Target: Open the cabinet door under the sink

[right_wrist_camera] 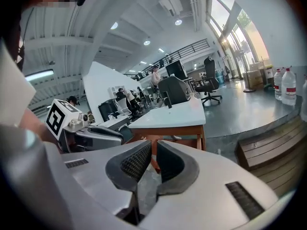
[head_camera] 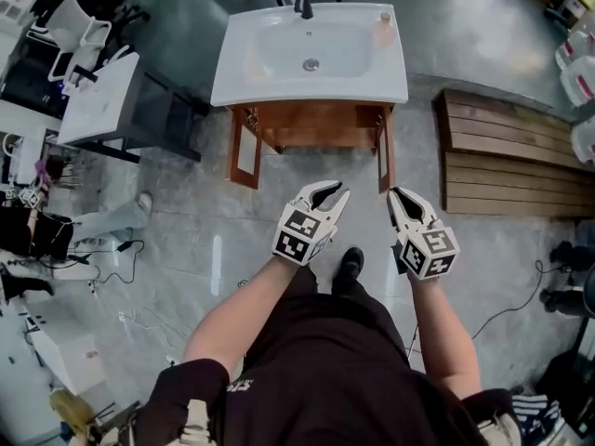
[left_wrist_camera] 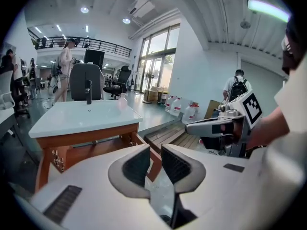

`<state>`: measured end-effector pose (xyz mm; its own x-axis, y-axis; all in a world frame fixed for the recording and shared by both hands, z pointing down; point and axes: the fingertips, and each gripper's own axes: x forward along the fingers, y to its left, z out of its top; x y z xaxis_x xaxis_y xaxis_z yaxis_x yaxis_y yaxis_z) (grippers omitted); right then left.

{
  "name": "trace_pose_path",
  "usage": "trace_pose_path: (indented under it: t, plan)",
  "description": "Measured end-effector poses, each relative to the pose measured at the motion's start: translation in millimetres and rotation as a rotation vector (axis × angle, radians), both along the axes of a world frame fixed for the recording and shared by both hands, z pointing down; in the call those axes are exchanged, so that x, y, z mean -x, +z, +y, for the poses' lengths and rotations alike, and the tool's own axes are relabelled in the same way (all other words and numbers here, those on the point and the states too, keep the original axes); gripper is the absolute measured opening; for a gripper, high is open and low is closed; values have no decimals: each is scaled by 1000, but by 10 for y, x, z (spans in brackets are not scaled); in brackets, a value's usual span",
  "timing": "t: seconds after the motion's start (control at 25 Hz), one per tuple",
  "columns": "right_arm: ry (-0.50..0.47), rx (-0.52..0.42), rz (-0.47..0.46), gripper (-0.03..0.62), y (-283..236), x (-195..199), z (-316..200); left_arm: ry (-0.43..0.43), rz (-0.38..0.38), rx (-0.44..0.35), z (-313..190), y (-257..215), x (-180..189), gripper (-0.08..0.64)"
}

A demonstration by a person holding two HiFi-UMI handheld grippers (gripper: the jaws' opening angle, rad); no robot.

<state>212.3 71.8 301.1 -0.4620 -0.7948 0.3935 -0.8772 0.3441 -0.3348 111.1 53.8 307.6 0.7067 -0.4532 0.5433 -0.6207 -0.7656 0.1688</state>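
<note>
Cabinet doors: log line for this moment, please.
cabinet doors: both swung open | left tongs: open, empty | right tongs: open, empty

The grey polished floor point(head_camera: 186, 240) carries a wooden sink cabinet point(head_camera: 311, 136) at the far centre. Just right of it lies a slatted wooden platform point(head_camera: 511, 161). A black cable point(head_camera: 124, 246) trails over the floor at the left.
</note>
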Motion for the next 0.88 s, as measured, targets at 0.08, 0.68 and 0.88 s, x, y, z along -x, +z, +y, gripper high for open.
trace_pose_path:
  t: [0.08,0.68,0.88]
  plan:
    - [-35,-11,-1,48,-118,103,13,-39,6,-11,6,-131,124,83]
    - [-21,-96,18,15,-902,1022,-540,-105,-2,-156,-520,-954,1391,66]
    - [19,-166,48,14,-1215,1490,-883,-90,56,-180,-902,-1140,1826,60]
